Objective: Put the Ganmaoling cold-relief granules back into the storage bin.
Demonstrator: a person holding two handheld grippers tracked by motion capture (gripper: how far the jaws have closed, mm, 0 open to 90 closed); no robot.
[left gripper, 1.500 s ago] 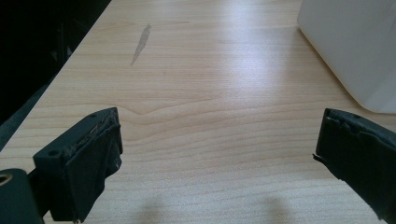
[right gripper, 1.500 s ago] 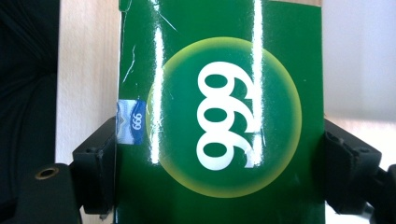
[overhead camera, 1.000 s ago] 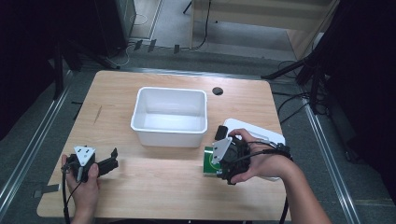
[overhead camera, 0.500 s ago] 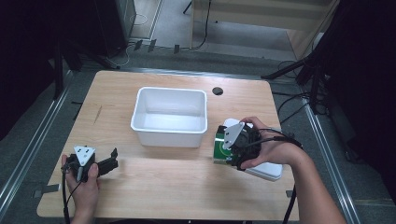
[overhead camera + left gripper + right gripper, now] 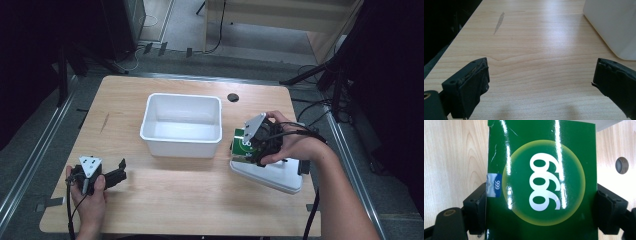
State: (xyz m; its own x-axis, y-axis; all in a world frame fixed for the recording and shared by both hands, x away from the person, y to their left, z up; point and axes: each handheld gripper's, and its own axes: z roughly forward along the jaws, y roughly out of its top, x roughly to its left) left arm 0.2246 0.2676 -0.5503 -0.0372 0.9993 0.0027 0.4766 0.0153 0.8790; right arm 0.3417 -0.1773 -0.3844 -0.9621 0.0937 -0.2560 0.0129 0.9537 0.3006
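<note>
One green box (image 5: 541,182), its lower edge cut off, clamped in the right gripper (image 5: 256,140) at 3 o'clock; left gripper (image 5: 107,177) jaws spread, one white tub (image 5: 182,125).

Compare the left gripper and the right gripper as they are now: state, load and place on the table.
The left gripper has its jaws spread wide with bare wood between them; the right gripper is clamped on the green box marked 999. The left one sits low at the table's near left corner; the right one is at the right side, beside the white bin and above a white lid. Both are black, hand-held, and carry a grey plate.
</note>
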